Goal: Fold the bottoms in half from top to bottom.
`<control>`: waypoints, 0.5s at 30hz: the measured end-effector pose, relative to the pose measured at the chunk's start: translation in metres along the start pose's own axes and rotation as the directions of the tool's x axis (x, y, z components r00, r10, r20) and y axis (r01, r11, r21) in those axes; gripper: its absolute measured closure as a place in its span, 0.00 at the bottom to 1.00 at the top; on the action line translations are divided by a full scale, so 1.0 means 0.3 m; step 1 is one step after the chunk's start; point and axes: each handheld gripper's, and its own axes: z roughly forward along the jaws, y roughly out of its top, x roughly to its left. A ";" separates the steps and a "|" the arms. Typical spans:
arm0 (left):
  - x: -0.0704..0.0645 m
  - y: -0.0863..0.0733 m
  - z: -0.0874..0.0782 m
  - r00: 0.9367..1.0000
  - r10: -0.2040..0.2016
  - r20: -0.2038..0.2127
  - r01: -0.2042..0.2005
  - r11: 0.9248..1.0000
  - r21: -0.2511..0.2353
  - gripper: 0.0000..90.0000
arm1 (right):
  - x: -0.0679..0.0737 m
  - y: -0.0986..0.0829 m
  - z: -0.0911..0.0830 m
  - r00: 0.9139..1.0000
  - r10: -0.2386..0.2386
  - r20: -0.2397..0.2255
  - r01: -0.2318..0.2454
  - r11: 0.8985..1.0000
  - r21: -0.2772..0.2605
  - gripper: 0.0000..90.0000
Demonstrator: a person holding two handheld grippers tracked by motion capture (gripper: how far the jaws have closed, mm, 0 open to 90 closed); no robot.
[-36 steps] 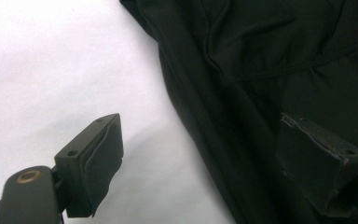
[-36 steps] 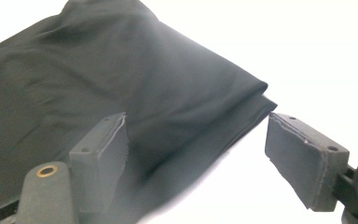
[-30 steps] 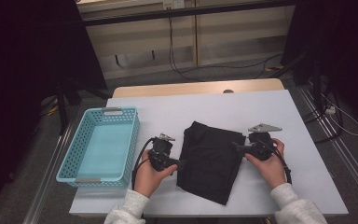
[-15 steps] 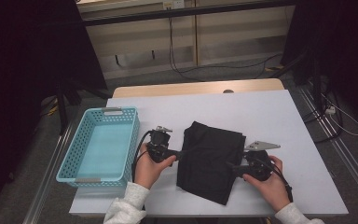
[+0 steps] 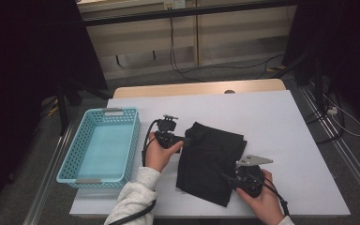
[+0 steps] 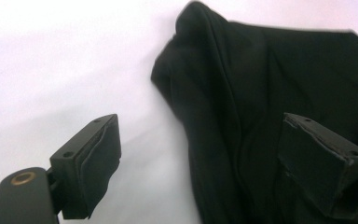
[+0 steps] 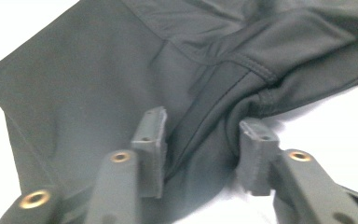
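Cloth (image 5: 211, 161) lies dark and folded at the middle of the frame. Left gripper (image 5: 183, 140) is wide open around its upper left edge; right gripper (image 5: 227, 179), half open, straddles the lower right fold, both ready to pinch

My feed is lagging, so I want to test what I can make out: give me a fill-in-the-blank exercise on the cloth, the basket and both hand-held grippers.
1. The folded cloth on the white table is ____ in colour.
2. The light blue basket stands on the same side of the cloth as the ____ hand-held gripper.
3. The jaws of the right hand-held gripper stand ____, with a fold of cloth between them.
4. Inside, the basket holds ____.

Missing words: black; left; open; nothing
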 end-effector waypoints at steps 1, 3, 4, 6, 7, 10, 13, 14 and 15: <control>0.002 0.012 0.012 1.000 -0.007 0.006 0.007 1.000 0.000 0.15 | -0.001 0.001 0.001 1.000 0.004 -0.013 -0.004 1.000 0.001 0.74; 0.003 0.035 0.034 1.000 -0.015 0.000 0.015 1.000 -0.006 0.15 | -0.005 0.000 0.003 0.998 0.026 -0.061 -0.026 1.000 0.002 0.83; 0.002 0.045 0.046 1.000 -0.025 0.011 0.025 1.000 -0.015 0.15 | -0.006 0.000 0.003 0.998 0.019 -0.063 -0.018 1.000 0.002 0.83; -0.003 0.062 0.069 1.000 -0.023 0.008 0.023 1.000 -0.006 0.14 | -0.010 0.003 0.002 0.997 0.014 -0.070 -0.014 1.000 0.002 0.84; -0.003 0.069 0.080 1.000 -0.030 0.003 0.030 1.000 -0.008 0.15 | -0.011 0.002 0.002 0.997 0.014 -0.072 -0.014 1.000 0.002 0.84; -0.002 0.083 0.118 0.999 -0.046 0.003 0.047 0.999 -0.009 0.15 | -0.014 0.003 0.002 0.997 0.008 -0.079 -0.008 1.000 0.003 0.84; -0.005 0.083 0.154 0.999 -0.043 0.005 0.043 0.999 0.018 0.23 | -0.015 0.002 0.001 0.997 0.005 -0.083 -0.005 1.000 0.002 0.84; -0.008 0.081 0.163 0.998 -0.049 0.034 0.049 0.998 0.025 0.25 | -0.016 0.002 0.001 0.996 0.008 -0.086 -0.008 1.000 0.002 0.84; -0.018 0.081 0.164 0.999 -0.031 0.011 0.031 0.999 0.028 0.27 | -0.017 0.002 0.001 0.996 0.010 -0.087 -0.010 1.000 0.002 0.84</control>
